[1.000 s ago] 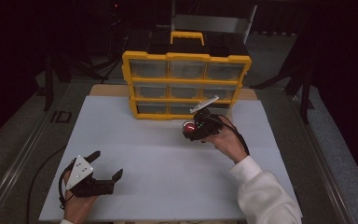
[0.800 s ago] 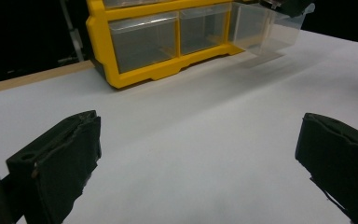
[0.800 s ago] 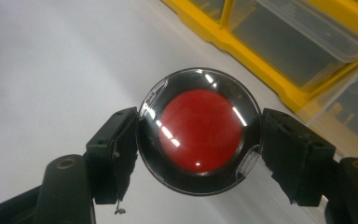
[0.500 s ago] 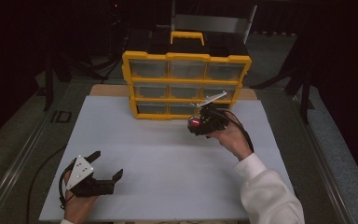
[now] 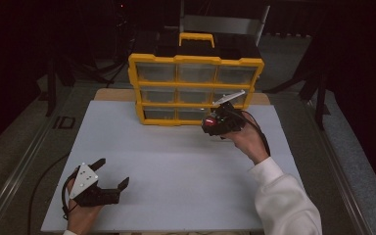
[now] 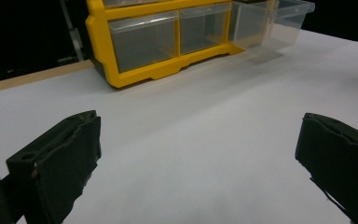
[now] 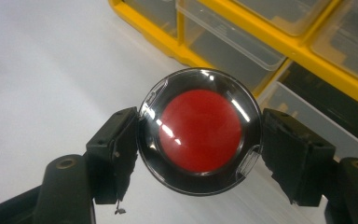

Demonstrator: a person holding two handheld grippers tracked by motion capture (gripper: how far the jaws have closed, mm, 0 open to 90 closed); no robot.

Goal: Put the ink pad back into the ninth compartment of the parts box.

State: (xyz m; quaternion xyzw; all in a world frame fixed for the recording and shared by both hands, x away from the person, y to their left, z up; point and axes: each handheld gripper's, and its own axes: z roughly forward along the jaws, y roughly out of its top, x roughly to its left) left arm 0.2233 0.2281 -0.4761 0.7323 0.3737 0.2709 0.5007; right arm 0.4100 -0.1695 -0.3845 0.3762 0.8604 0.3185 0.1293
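Round red-centred case (image 7: 200, 131) clamped by the right gripper (image 7: 199, 140).
It is held just before the yellow drawer cabinet (image 5: 196, 61); the left gripper (image 5: 108, 178) is spread, well apart.

The only legible marking is "ID", printed in dark letters on the grey floor strip (image 5: 64, 122) left of the table (image 5: 176, 161); nothing else carries readable text.

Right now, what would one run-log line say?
right gripper: shut on round red-centred case | near open bottom-right drawer of yellow cabinet | left gripper: open, on table
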